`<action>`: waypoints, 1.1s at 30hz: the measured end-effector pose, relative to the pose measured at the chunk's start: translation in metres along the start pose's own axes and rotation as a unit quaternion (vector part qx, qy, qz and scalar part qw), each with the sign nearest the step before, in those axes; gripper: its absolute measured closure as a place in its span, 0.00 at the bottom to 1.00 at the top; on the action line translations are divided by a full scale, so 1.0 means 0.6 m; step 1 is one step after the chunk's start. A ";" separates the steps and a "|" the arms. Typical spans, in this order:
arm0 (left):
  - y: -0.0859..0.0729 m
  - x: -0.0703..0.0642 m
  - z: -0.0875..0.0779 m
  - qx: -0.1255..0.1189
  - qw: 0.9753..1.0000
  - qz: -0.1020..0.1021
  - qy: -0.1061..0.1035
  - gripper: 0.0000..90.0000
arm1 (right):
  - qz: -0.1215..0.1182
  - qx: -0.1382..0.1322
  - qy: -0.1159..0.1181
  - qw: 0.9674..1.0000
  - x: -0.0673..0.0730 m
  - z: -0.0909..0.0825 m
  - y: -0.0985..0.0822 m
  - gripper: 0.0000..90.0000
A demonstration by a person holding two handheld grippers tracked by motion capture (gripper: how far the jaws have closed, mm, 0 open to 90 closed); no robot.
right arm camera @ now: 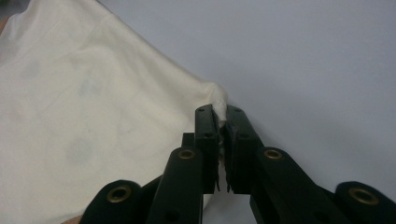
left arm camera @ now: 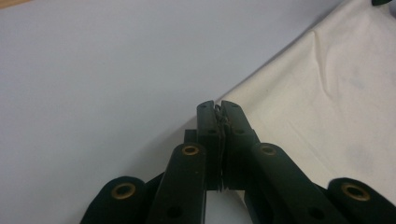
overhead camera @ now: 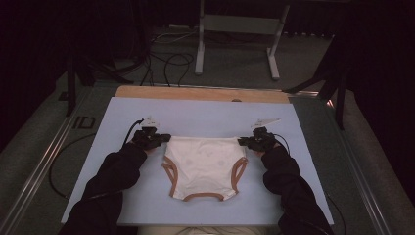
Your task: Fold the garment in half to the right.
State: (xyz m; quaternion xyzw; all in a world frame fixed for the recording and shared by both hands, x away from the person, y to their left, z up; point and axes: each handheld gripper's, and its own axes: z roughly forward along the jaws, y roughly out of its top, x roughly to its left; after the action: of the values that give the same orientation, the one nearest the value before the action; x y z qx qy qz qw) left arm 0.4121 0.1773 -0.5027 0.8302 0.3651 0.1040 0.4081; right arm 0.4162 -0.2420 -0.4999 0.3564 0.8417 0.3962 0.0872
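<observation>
Two grippers pinch the top corners of the briefs [overhead camera: 204, 165], which lie flat and spread on the pale blue surface [overhead camera: 117, 117], waistband away from the person, brown-trimmed leg openings toward them; judging from this, the spreading is done or nearly so, and any fold has not begun, since no part of the cloth lies doubled over; what is left is probably to lift or carry these corners toward the near hem; the left gripper [overhead camera: 157, 139] sits at the waistband's left corner, and in the left gripper view its jaws are pressed together, with what looks like a thin edge of cloth [left arm camera: 327, 102] caught between the tips [left arm camera: 217, 106]; the right gripper [overhead camera: 247, 142] sits at the right corner, and in the right gripper view its jaws are nearly closed on a small bunched tuft of cloth [right arm camera: 218, 100] that rises between them [right arm camera: 222, 112]; both sleeves reach in from the near edge.
</observation>
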 end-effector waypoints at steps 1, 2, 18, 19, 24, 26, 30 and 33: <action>0.001 0.001 0.002 -0.001 1.000 0.001 0.003 0.99 | 0.000 -0.001 -0.001 1.000 -0.002 0.001 0.001 0.95; 0.003 0.002 0.004 -0.001 1.000 0.001 0.003 0.99 | 0.001 0.000 -0.002 1.000 -0.003 0.002 0.003 0.95; 0.018 0.022 0.029 -0.017 1.000 -0.005 0.014 0.98 | 0.022 0.000 -0.023 1.000 -0.032 0.022 0.014 0.94; 0.019 0.023 0.030 -0.015 1.000 -0.003 0.015 0.98 | 0.022 0.000 -0.025 0.999 -0.034 0.024 0.014 0.94; 0.022 0.028 0.040 -0.013 1.000 -0.004 0.019 0.98 | 0.021 -0.002 -0.035 0.999 -0.039 0.030 0.015 0.94; 0.022 0.030 0.044 -0.012 1.000 -0.005 0.021 0.98 | 0.024 -0.001 -0.036 0.999 -0.041 0.033 0.015 0.94; 0.022 0.031 0.052 -0.010 1.000 -0.008 0.026 0.98 | 0.028 0.004 -0.038 0.999 -0.045 0.039 0.016 0.94; 0.022 0.033 0.057 -0.006 1.000 -0.010 0.029 0.98 | 0.032 0.005 -0.038 0.999 -0.048 0.042 0.019 0.94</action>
State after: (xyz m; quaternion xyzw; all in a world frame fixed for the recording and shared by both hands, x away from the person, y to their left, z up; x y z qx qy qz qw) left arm 0.4492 0.1653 -0.5173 0.8207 0.3845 0.1257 0.4036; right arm 0.4539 -0.2410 -0.5122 0.3986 0.8278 0.3807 0.1044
